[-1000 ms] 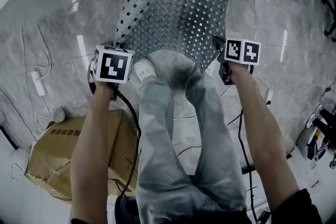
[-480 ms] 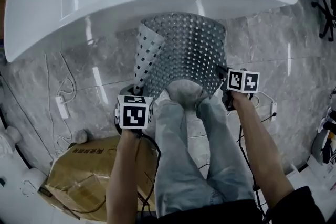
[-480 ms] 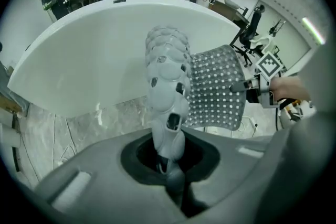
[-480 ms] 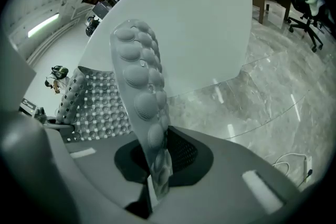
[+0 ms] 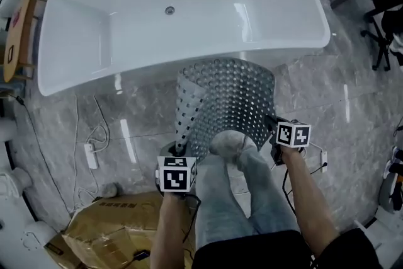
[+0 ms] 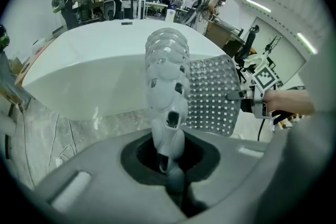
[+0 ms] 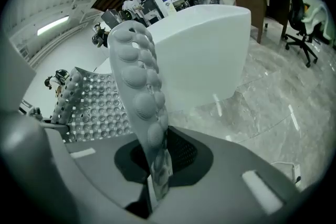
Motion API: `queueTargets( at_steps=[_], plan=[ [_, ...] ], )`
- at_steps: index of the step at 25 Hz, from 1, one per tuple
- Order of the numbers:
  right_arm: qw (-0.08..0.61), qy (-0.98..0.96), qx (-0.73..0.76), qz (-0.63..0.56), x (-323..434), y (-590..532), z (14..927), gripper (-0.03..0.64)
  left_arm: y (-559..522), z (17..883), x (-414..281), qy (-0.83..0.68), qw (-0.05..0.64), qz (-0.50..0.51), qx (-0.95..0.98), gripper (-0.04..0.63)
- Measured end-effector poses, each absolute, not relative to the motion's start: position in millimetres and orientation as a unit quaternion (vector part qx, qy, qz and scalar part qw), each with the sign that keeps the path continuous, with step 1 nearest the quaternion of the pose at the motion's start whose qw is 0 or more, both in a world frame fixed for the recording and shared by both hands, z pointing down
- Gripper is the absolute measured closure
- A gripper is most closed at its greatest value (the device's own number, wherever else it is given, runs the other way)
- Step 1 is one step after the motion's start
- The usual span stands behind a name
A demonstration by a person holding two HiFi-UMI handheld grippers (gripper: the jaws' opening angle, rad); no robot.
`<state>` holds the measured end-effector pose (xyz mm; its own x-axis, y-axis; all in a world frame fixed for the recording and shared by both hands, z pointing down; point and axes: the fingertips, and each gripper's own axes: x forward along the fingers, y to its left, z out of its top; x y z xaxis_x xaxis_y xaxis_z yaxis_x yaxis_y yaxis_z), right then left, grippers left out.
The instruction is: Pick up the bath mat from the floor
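The bath mat [image 5: 230,97] is a grey perforated sheet with suction cups, hanging in the air in front of the white bathtub [image 5: 176,16]. My left gripper [image 5: 178,154] is shut on its near left corner, where the edge curls over. My right gripper [image 5: 272,126] is shut on the near right corner. In the left gripper view the mat's edge [image 6: 167,86] rises from between the jaws, and the right gripper [image 6: 236,96] shows pinching the far corner. In the right gripper view the mat's edge [image 7: 139,86] stands up from the closed jaws.
A cardboard box [image 5: 119,230] lies on the marble floor at the lower left. Cables and a power strip [image 5: 91,154] run along the floor to the left. The person's legs and foot [image 5: 230,143] stand between the grippers. An office chair [image 5: 384,28] is at the right.
Both grippers have risen and drawn back with the mat, lifting it off the floor. The head view has pulled up, so the whole bathtub now shows.
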<state>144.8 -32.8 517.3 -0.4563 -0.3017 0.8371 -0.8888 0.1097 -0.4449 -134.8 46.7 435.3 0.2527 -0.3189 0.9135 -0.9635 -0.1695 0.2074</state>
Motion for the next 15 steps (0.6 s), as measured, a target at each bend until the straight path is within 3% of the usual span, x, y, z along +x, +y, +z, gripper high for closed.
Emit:
queueTargets(
  at_steps=[5,15],
  plan=[
    [0.305,-0.697,0.438,0.479,159,-36,471,0.598,58,386,-127,-0.503,0.452,0.335,0.657,0.574],
    [0.251,-0.739,0.43,0.454,135,-48,377,0.598,55,281,-129,-0.521,0.397,0.311,0.689,0.574]
  ],
)
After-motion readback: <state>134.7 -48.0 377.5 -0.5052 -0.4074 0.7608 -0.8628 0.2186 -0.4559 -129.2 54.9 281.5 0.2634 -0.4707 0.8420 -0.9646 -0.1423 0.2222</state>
